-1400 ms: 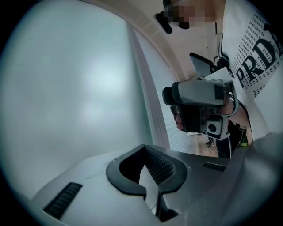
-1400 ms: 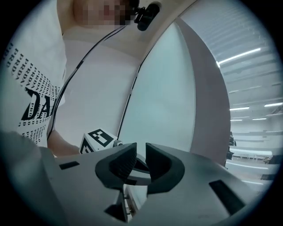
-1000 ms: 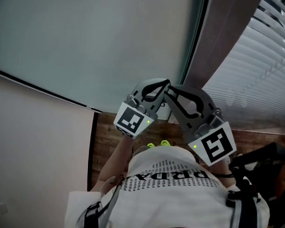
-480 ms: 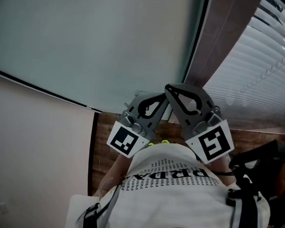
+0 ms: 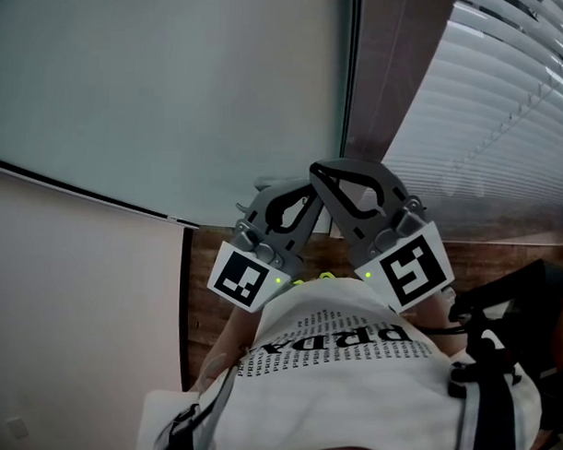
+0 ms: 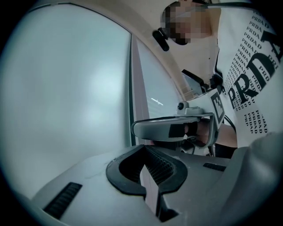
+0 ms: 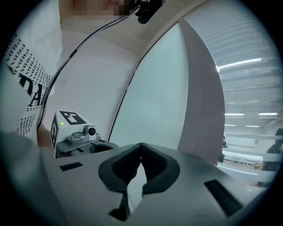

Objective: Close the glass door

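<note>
Both jaws closed, empty: left gripper (image 5: 308,197), right gripper (image 5: 316,170) near glass door (image 5: 176,87), its edge against brown post (image 5: 397,76). Risk: if unlatched, door could drift open

Glass door (image 5: 176,87) left; post (image 5: 388,76) just beside, right; blinds (image 5: 507,117) farther right.

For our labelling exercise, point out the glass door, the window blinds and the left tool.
glass door (image 5: 167,77): head view, frosted pane's middle.
window blinds (image 5: 507,117): head view, middle slats.
left tool (image 6: 143,149): left gripper view, closed jaw tips.
</note>
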